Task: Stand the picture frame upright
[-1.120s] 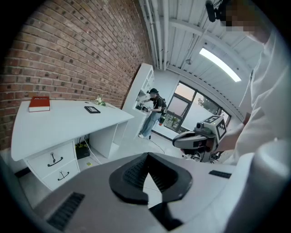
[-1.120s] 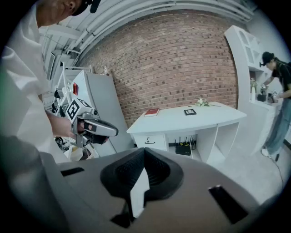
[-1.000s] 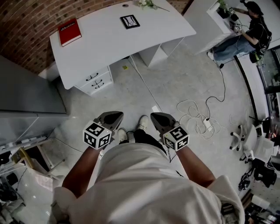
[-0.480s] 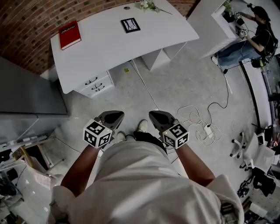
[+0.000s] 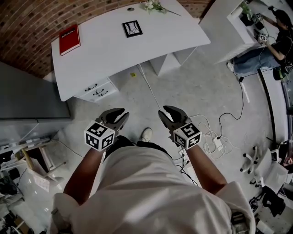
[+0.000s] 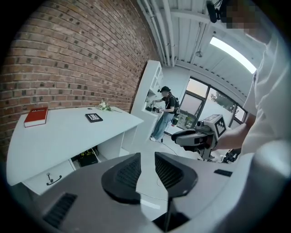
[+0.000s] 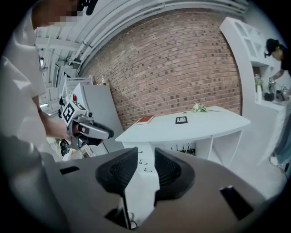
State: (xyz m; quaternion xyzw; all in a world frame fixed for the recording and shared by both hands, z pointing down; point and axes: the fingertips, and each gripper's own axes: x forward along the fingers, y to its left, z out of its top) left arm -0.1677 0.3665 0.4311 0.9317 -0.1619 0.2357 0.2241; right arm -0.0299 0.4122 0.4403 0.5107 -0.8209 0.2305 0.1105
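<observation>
**While well short of the desk: both tongs spread, frame lying flat**

While standing back from the white desk (image 5: 114, 55), facing it with both tools raised and nothing gripped.

Far off at 10 o'clock, on the desk's left end: a red book (image 5: 69, 39), no part of the job.

Next, the left gripper (image 5: 120, 115), held with jaws parted and only floor showing in the gap.

Well ahead, toward the desk's far edge: the picture frame (image 5: 132, 28), flat on its back, face up. Roughly 12 o'clock from the left gripper, about 11 o'clock from the right gripper (image 5: 168, 114), and well apart from both. Looks nearly square, so hard to call a long axis; turned a little off the desk's front edge. Probably a shade nearer the left side, though with little in it. Just past the frame at 1 o'clock, a sprig of white flowers (image 5: 153, 5).

On the right, jaws likewise spread and empty.

Far at 2 o'clock, a seated person (image 5: 270, 41) at another counter.

Compared with a second ago: closer to the desk, with both tools reaching further ahead. Pressed together then, parted now, on both sides. Just been opening on the left, with nothing between the jaws.
</observation>
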